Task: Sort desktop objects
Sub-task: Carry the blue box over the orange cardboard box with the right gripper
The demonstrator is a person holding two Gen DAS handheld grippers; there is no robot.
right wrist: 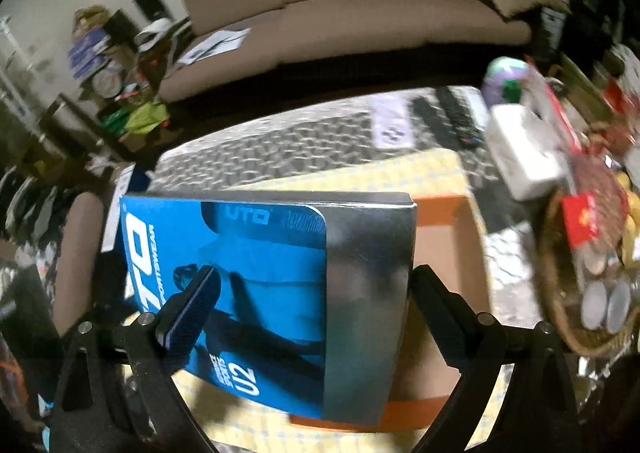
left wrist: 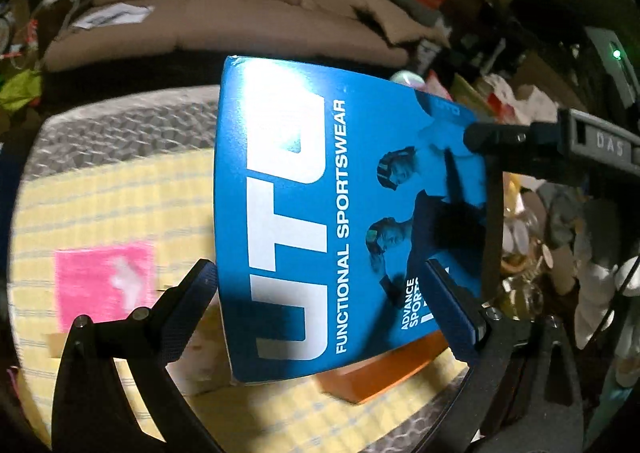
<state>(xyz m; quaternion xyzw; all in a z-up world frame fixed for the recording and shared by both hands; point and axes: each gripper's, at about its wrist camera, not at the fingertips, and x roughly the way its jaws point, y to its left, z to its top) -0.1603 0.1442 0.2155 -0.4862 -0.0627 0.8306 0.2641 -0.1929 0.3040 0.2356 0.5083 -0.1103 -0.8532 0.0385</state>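
A blue carton printed "UTO Functional Sportswear" (left wrist: 320, 181) hangs above the table with both grippers on it. My left gripper (left wrist: 320, 269) spans it. One fingertip (left wrist: 206, 273) presses its left edge and the other lies against its lower right corner. In the left wrist view a finger of the right gripper (left wrist: 486, 137) rests on the carton's upper right. In the right wrist view the carton (right wrist: 256, 269) sits between the fingers of my right gripper (right wrist: 316, 273), pinched across its silver side. An open orange box (right wrist: 448, 253) stands on the mat right under it.
A yellow checked mat (left wrist: 100, 205) covers the grey patterned table and carries a pink cloth (left wrist: 100, 285). At the right are a wicker basket (right wrist: 556, 317) of small items, a white box (right wrist: 520, 149) and dark remotes (right wrist: 452, 121). A beige sofa (right wrist: 360, 13) stands beyond the table.
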